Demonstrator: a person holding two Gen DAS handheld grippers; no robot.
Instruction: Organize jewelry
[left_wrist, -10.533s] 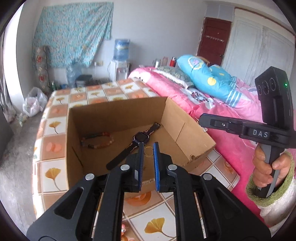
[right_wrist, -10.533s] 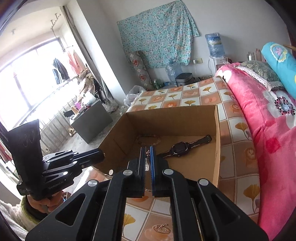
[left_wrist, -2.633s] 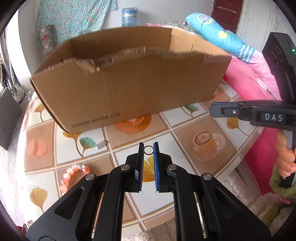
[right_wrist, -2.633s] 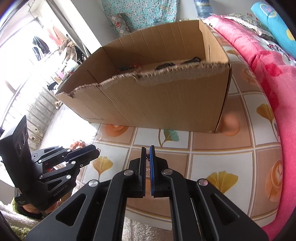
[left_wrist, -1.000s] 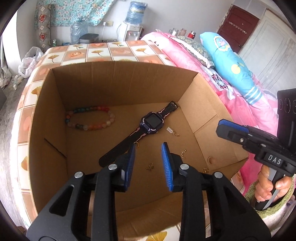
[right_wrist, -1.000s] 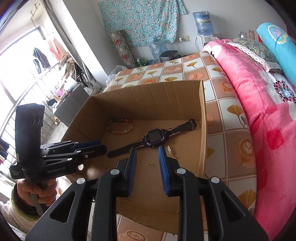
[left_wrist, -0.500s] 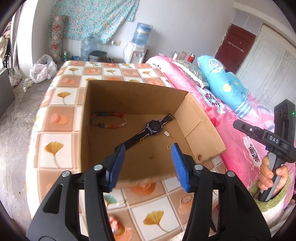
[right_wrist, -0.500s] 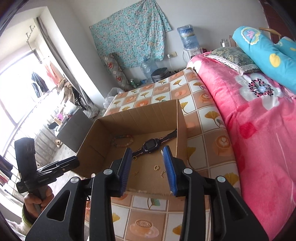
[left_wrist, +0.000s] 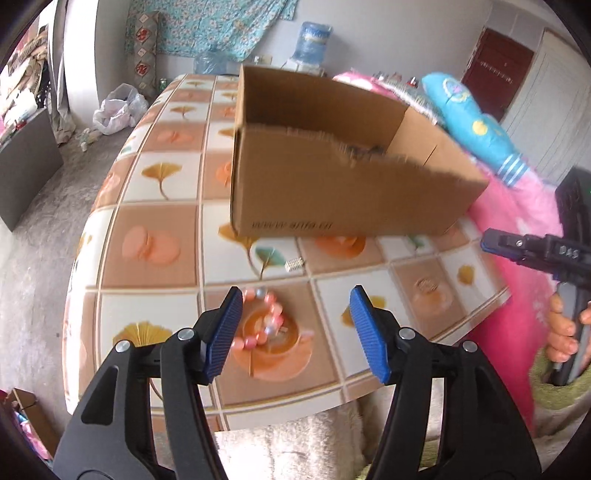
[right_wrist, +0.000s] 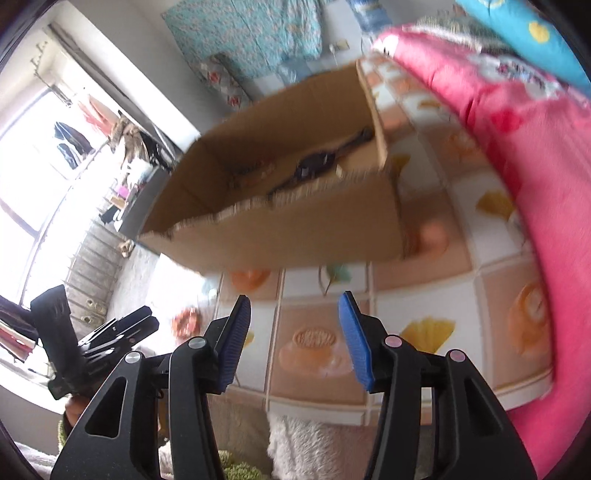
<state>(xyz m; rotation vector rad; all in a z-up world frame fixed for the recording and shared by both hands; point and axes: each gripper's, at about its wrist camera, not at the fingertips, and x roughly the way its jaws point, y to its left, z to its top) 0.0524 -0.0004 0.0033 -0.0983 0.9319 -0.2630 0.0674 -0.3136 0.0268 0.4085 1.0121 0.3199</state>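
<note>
My left gripper (left_wrist: 295, 332) and right gripper (right_wrist: 293, 334) both have jaws spread, empty. The pink bead bracelet (left_wrist: 260, 319) lies near the bench (left_wrist: 155, 236) edge; I judge a careless pinch could knock it off.

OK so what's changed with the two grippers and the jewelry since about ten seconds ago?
Both grippers let go: the left gripper and right gripper, earlier shut on small rings, now have open, empty jaws. They pulled back from over the cardboard box to the table's near edge, above the pink bead bracelet. The watch stays in the box.
</note>
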